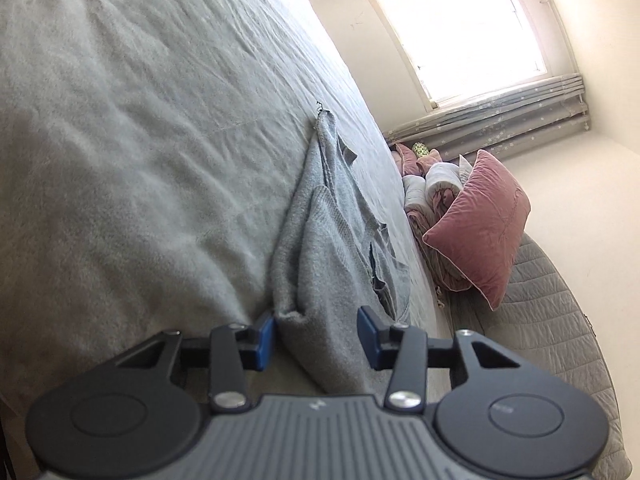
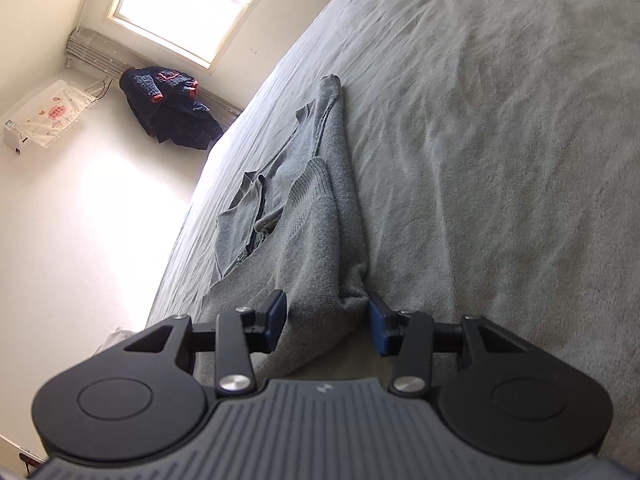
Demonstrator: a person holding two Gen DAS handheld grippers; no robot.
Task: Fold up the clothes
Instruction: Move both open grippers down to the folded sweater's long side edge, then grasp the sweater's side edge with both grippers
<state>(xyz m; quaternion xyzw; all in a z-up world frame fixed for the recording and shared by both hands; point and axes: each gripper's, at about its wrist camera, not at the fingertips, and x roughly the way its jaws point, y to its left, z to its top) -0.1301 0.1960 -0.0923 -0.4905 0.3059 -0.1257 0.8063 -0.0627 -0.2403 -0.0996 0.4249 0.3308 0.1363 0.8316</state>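
The left gripper (image 1: 317, 338) has its blue-padded fingers (image 1: 265, 338) spread apart, one on either side of the near end of a grey knitted sweater (image 1: 320, 248); the fabric sits between them but neither pad presses it. The right gripper (image 2: 327, 322) stands the same way, its blue pads (image 2: 277, 316) parted and straddling a bunched edge of the same sweater (image 2: 316, 232), the right pad just touching the cloth's corner.

The sweater lies on a bed covered with a pale grey-green bedspread (image 1: 140, 140). It is partly folded lengthwise: a thick ribbed layer is doubled over the body nearest the grippers, and a narrow sleeve (image 2: 332, 92) stretches away to the far end, ending in a cuff. In the right wrist view a thinner flap of the garment lies flat to the left of the doubled part, with its edge turned up.

Beyond the sweater in the left wrist view, a pink velvet cushion (image 1: 486, 226) leans at the far right of the bed beside rolled bedding (image 1: 436, 184), against a quilted grey headboard (image 1: 560, 312). A bright window (image 1: 456, 28) fills the far wall, with a gathered curtain (image 1: 512, 116) bunched along its sill. In the right wrist view dark clothing (image 2: 172, 108) hangs near the window's (image 2: 192, 4) corner, and a white wall unit under a clear cover (image 2: 46, 114) sits to its left.
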